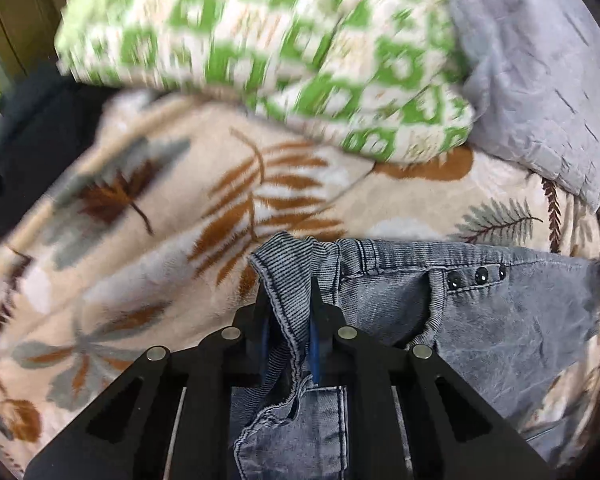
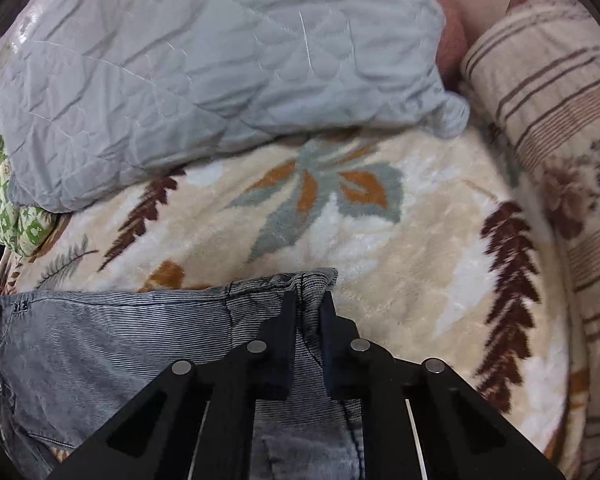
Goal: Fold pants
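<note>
**Both tools pinched the waistband of the grey pants**

The grey pants (image 1: 480, 320) lay on a leaf-patterned blanket (image 1: 160, 208). The left tool (image 1: 290, 312) was clamped on a bunched fold of the waistband at one end; the right tool (image 2: 307, 320) gripped the opposite corner. The legs ran out of frame below, hidden by the tools. A green-patterned pillow (image 1: 268, 40) was smeared by blur, beside a grey quilted pillow (image 2: 204, 68). A striped bolster (image 2: 552, 128) was cut off at the edge.
</note>
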### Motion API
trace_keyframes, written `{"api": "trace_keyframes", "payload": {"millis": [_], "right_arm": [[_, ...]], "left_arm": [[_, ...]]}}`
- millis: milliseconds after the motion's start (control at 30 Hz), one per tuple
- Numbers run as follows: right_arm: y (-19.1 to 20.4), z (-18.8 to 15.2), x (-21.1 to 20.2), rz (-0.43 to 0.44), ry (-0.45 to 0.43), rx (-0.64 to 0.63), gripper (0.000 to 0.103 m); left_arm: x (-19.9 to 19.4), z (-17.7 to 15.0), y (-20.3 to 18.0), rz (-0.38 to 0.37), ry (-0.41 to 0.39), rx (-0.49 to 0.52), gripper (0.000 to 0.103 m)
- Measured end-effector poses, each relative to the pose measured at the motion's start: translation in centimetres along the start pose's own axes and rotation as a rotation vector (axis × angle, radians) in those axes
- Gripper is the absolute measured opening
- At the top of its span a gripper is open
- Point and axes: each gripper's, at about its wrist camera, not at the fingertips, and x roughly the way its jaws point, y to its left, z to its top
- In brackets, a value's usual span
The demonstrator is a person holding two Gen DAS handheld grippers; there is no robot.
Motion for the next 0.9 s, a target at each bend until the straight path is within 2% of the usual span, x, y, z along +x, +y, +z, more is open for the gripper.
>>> {"api": "trace_keyframes", "payload": {"millis": [133, 333, 533, 667, 900], "right_arm": [[0.6, -0.6, -3.8, -0.013, -0.05, -0.015, 0.008], [1.2, -2.6, -10.2, -0.012, -0.11, -0.027, 0.007], [1.0, -7.5, -16.7, -0.004, -0.169, -0.038, 0.006], [0.4, -12.0, -20.2, 0.003, -0.191, -0.031, 0.006], [0.1, -19.8, -22.9, -0.005, -0.178, -0.037, 0.006]], "left_arm": [[-4.4, -1.4, -1.5, 0.044, -0.109, 0.039, 0.013], [-10.9, -3.5, -0.5, 0.055, -0.215, 0.008, 0.013], [-15.5, -8.2, -0.5, 0.059, -0.293, -0.027, 0.013], [-17.3, -12.0, 0.5, 0.048, -0.303, -0.07, 0.013], [-16.9, -18.6, 2.8, 0.007, -0.228, -0.136, 0.013]]}}
